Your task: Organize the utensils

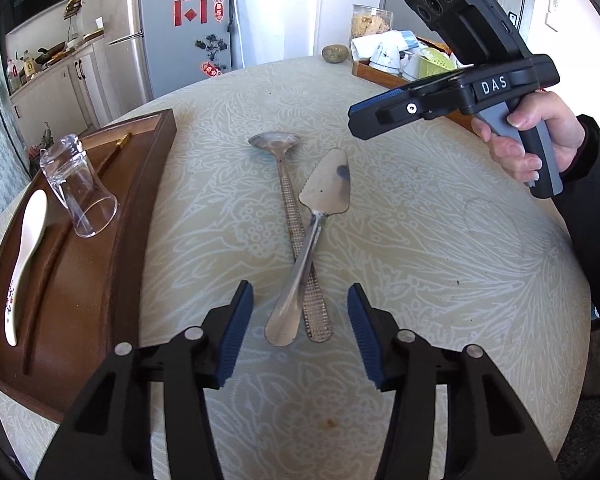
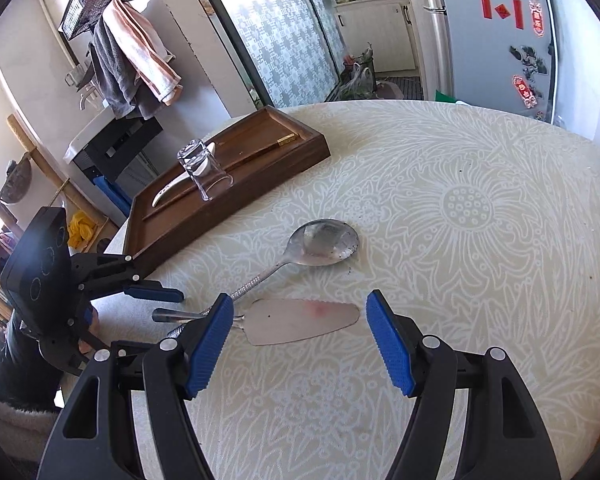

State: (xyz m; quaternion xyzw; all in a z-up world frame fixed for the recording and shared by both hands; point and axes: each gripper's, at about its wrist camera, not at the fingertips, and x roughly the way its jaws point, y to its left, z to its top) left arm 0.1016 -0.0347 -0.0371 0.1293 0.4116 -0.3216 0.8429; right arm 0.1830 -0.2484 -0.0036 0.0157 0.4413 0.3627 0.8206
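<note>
A round table (image 1: 440, 240) under a pale floral cloth held the whole scene, with a dark wooden tray (image 1: 100, 264) at one edge and two steel utensils lying loose on the cloth well short of it. The tray already carried a white ceramic spoon (image 1: 24, 256), an upturned glass (image 1: 78, 184) and what looked like a dark chopstick with a gold end, though the fisheye blur left that uncertain. On the cloth, a serving spoon (image 1: 288, 200) and a cake server (image 1: 320, 200) lay crossed, the server's handle resting over the spoon's textured one. The left gripper (image 1: 300, 328) hung over the two handle ends, its blue pads spread either side of both and touching neither; nothing was held. The right gripper (image 2: 300, 340) hovered above the server's blade, its fingers likewise apart and empty, a hand (image 1: 528, 148) on its grey grip. The chief risk appeared to lie in that crossing: jaws closing over both handles could have pinched the pair together, or lifted the server and dragged the spoon beneath it across the cloth. Thin, flat steel on soft fabric might also have slipped from the pads or snagged the cloth. A carry toward the tray could, by the look of it, have knocked the glass standing near its middle.
</note>
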